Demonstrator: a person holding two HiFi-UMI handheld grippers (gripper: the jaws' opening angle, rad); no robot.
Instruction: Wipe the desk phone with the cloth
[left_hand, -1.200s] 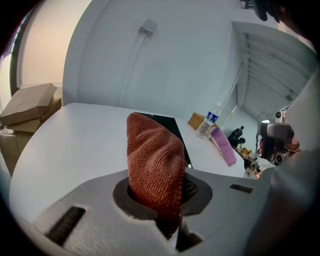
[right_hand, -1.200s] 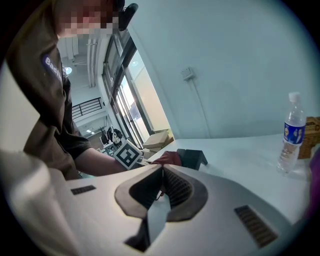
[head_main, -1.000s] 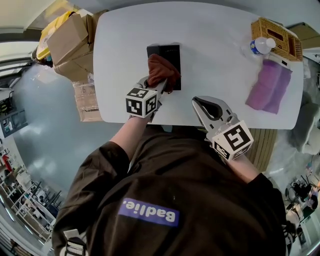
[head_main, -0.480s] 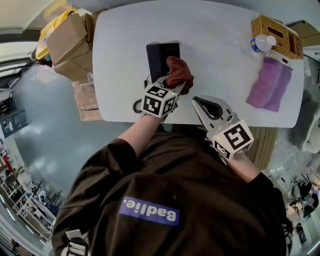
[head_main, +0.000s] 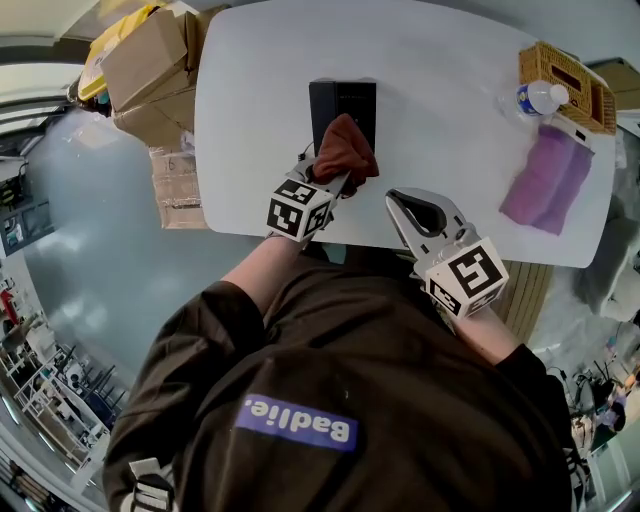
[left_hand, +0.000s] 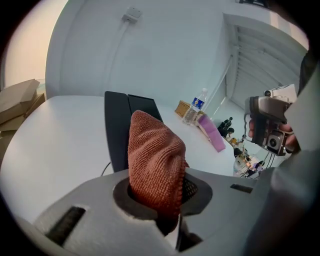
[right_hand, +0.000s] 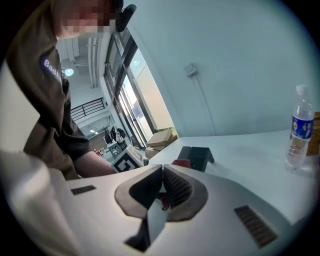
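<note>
Left tongs (head_main: 331, 181) clench the rust cloth (head_main: 346, 148) over the black desk phone (head_main: 345, 100); right tongs (right_hand: 161, 187) hover pressed together, empty.

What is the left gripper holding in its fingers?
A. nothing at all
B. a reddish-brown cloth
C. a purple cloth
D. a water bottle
B: in the left gripper view, the left gripper is clamped on the reddish-brown cloth, which sticks up in front of the black desk phone.
</note>
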